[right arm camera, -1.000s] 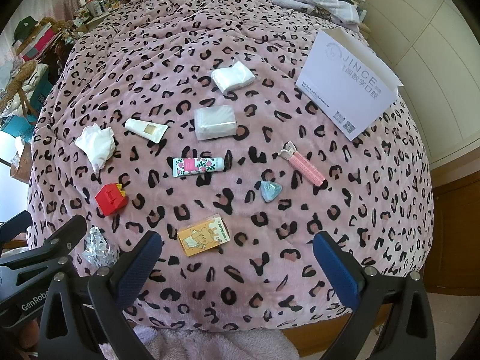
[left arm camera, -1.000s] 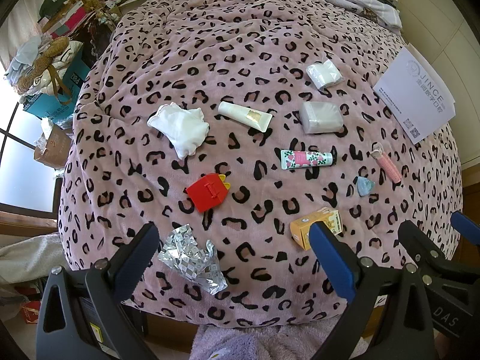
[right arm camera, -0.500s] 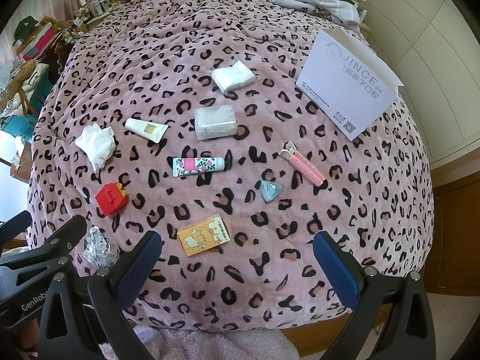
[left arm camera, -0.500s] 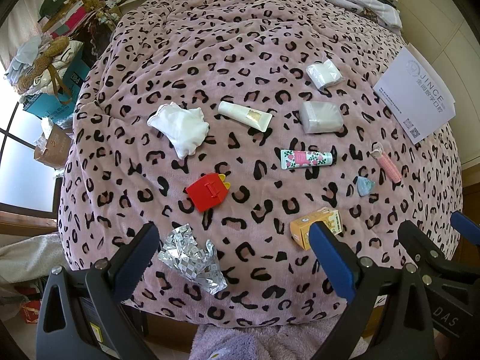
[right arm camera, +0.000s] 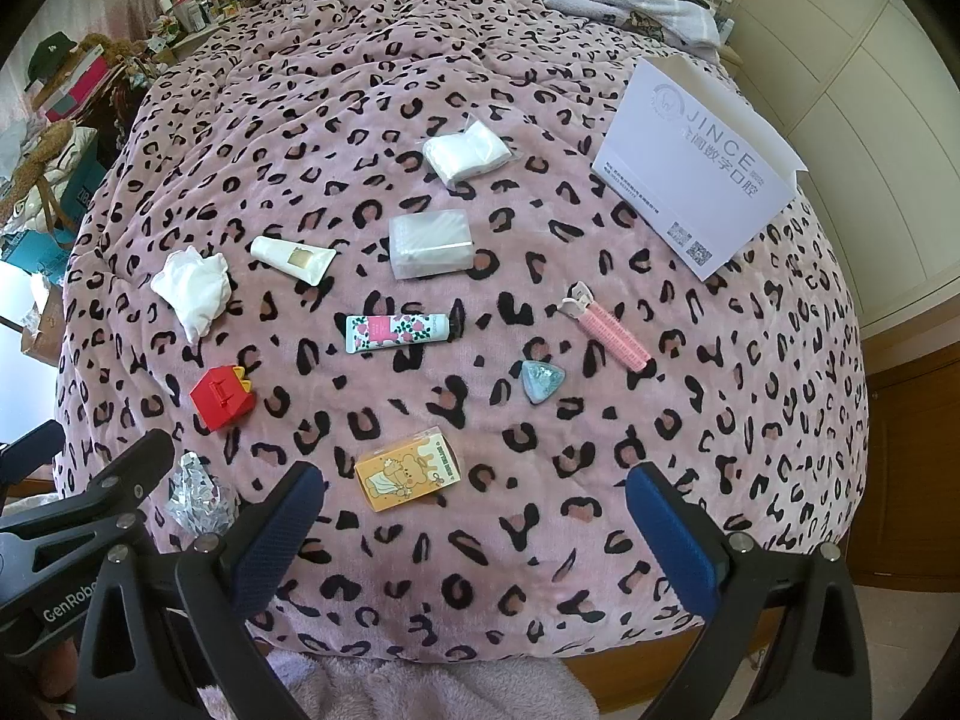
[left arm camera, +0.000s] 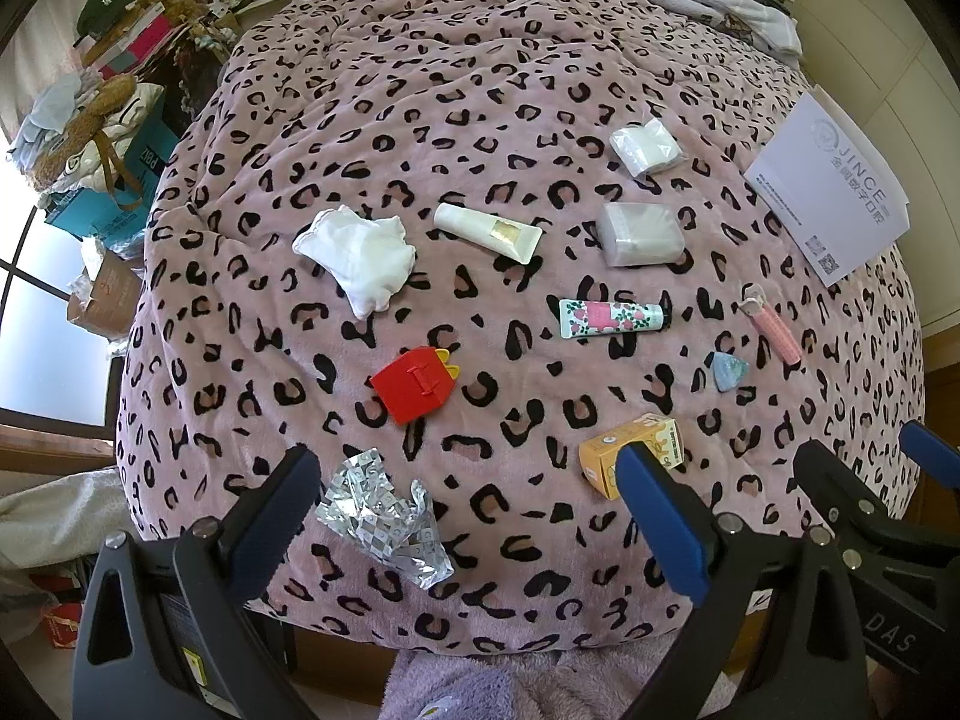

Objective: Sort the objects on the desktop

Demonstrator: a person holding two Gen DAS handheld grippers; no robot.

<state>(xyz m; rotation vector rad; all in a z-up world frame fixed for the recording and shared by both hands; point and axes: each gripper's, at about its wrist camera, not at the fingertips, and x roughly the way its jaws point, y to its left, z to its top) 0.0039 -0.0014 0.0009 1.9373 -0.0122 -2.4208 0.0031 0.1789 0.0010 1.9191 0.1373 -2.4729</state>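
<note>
— Change since a second ago?
— None noted. Left gripper (left arm camera: 474, 516) and right gripper (right arm camera: 474, 531) parked as before at the near edge of the bed cover (right arm camera: 540, 90), both spread wide, holding nothing.
— Items?
— All unmoved, well apart: foil wrapper (left arm camera: 384, 519) nearest the left gripper, yellow box (right arm camera: 408, 471) nearest the right; red box (right arm camera: 222, 396), floral tube (right arm camera: 396, 333), white tube (left arm camera: 486, 234), white cloth (left arm camera: 360, 255), pink clip (right arm camera: 606, 324) beyond. White bag (right arm camera: 699, 171) standing far right.
— Meaning for the task?
— Sorting judged not yet begun; first pick pending.
</note>
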